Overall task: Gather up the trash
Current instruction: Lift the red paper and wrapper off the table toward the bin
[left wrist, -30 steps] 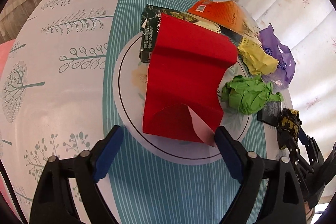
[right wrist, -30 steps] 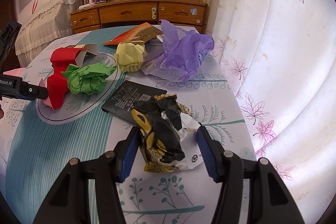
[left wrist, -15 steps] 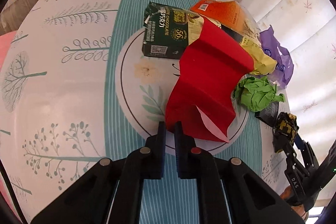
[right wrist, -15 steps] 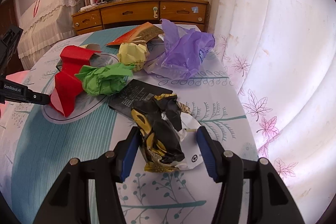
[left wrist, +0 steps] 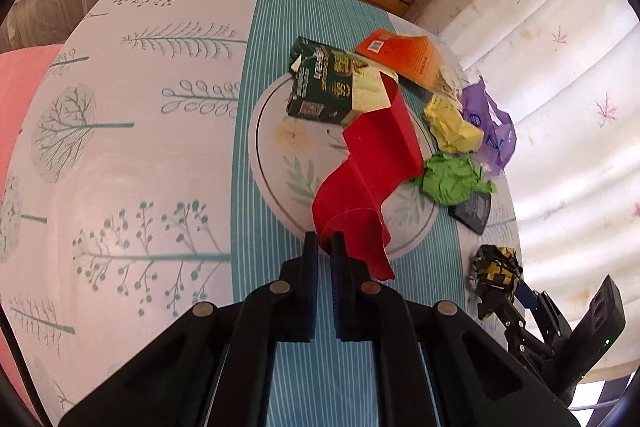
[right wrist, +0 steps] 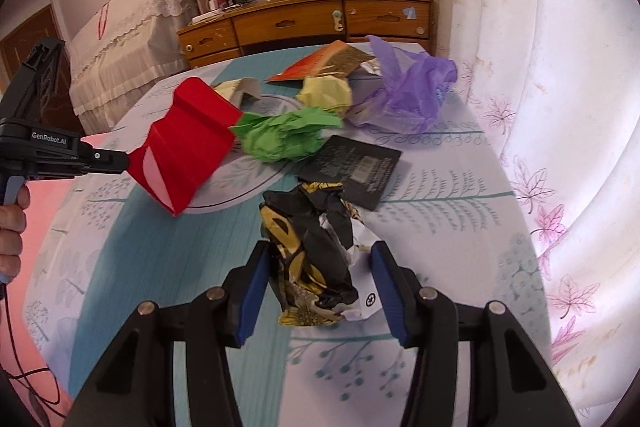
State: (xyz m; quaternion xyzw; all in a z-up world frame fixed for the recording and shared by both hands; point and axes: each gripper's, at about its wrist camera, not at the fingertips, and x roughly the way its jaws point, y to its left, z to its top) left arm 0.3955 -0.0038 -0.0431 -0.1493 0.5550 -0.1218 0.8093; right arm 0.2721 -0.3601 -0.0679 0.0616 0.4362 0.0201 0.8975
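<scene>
Two pieces of trash were in hand. Within a second the left gripper [left wrist: 325, 241] had gone from wide open to pinched narrow on the near corner of the red card [left wrist: 376, 163], whose far end now hung lifted over the table's middle, so that piece looked ready to carry off. The right gripper [right wrist: 318, 277] stayed clamped on the black wrapper [right wrist: 312, 251] near the table's right edge. Green [right wrist: 280, 139], yellow [right wrist: 326, 93] and purple [right wrist: 412, 87] trash lay beyond.

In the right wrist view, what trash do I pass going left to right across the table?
Red folded card → green crumpled paper → yellow crumpled paper → purple plastic bag.
</scene>
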